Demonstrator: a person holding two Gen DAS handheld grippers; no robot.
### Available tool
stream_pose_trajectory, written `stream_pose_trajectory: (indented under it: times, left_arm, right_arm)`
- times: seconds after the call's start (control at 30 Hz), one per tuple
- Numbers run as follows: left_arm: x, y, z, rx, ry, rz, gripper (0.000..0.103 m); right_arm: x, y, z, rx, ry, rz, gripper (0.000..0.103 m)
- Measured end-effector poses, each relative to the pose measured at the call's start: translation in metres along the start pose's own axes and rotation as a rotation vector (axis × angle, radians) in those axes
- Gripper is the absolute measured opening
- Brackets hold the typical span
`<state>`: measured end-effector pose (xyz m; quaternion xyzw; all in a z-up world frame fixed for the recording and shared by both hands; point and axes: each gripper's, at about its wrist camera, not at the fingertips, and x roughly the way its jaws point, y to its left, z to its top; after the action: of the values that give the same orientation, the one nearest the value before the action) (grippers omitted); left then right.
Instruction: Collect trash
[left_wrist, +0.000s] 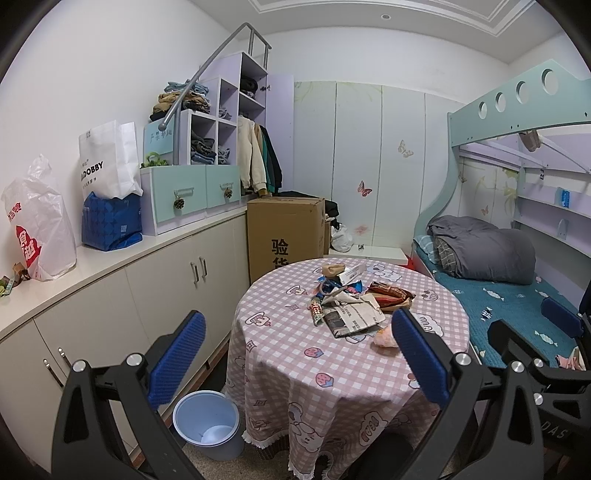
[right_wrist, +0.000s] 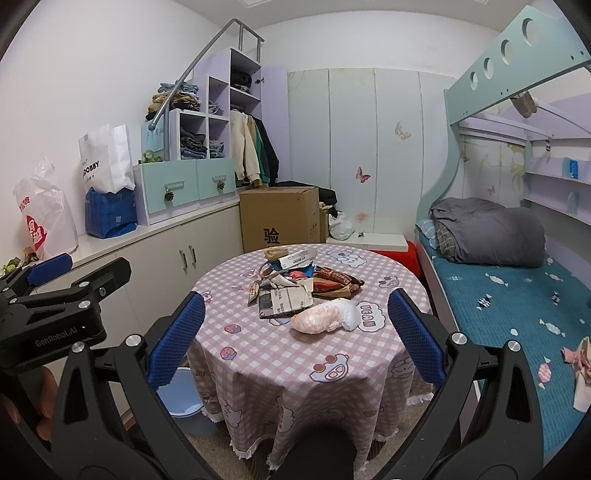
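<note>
- Both grippers are just hanging in front of the round table (right_wrist: 258, 354), nothing picked up so far. Left gripper (left_wrist: 295, 354) has its blue pads spread wide with nothing between them; right gripper (right_wrist: 295, 334) is the same, wide apart and empty.
- The trash pile (right_wrist: 295, 284) sits mid-frame on the table top, bunched together past the centre, so either gripper could probably reach it.
- Closest piece is the crumpled plastic bag (right_wrist: 325, 315), just in front of the folded newspaper (right_wrist: 282, 301). Probably the easy first grab.
- Count: one bag, one newspaper, and maybe four or five wrappers behind; they overlap too much to be sure.
- One blue bin (left_wrist: 207, 424) on the floor, lower left, tucked beside the tablecloth. It looks nearly empty, and it's handy for dropping stuff straight down.
</note>
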<state>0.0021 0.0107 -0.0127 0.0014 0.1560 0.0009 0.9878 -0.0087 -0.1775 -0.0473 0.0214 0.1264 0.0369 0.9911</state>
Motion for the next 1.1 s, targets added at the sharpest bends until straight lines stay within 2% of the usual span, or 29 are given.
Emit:
stream_pose_trajectory:
  times: [0.2,0.33,0.57,0.83,1.0,1.1]
  left_arm:
    - [0.000,0.000,-0.009,-0.002,0.003,0.003,0.099]
    - [0.020,-0.007,-0.027,0.005,0.011,0.007,0.099]
    - [0.026,-0.003,-0.019,0.000,0.035,0.027,0.099]
    - [0.040,0.002,-0.021,-0.007,0.076,0.039,0.099]
    - [0.059,-0.001,-0.026,0.007,0.117,0.026,0.099]
    - [0.074,-0.007,-0.028,0.020,0.142,-0.010,0.099]
  right_arm:
    - [0.003,0.001,0.003,0.009,0.014,0.009,0.097]
    - [0.003,0.001,0.002,0.014,0.014,0.004,0.097]
    - [0.012,-0.003,0.004,0.032,0.045,0.000,0.097]
    - [0.036,-0.008,-0.004,0.051,0.126,0.019,0.097]
    - [0.054,-0.014,-0.012,0.084,0.162,0.024,0.097]
    - [0.067,-0.017,-0.016,0.086,0.178,0.017,0.097]
